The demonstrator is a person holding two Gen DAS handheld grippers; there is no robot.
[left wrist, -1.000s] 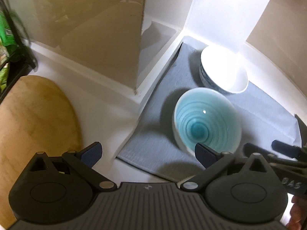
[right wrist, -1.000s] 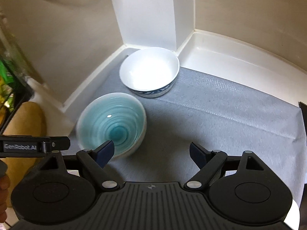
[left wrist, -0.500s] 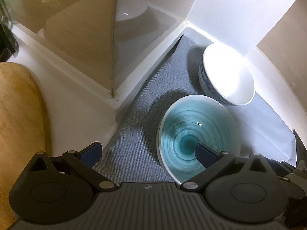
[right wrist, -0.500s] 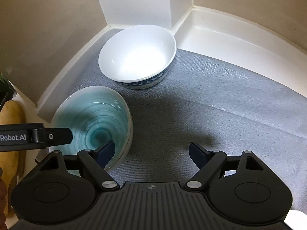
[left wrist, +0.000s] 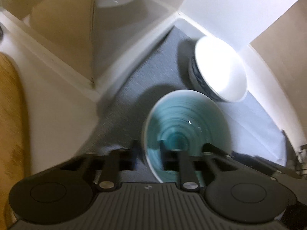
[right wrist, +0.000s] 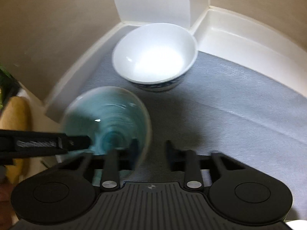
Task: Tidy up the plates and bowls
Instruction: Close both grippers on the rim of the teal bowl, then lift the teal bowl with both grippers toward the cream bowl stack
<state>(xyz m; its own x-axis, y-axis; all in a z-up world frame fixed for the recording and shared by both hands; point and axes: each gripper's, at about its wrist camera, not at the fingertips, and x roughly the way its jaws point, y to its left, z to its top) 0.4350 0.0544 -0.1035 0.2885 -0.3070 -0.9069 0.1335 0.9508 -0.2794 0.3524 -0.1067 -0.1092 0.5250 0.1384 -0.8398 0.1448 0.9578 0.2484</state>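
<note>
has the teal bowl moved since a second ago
Yes. In the right wrist view the teal bowl now tips up on its side rather than sitting flat beside the white bowl on the grey mat, with the left claw straddling its rim.

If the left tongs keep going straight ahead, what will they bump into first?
The teal bowl, most likely. The left tongs already straddle its near rim, one finger inside and one outside. Farther along sits the white bowl, though the blur makes depth hard to judge.
</note>
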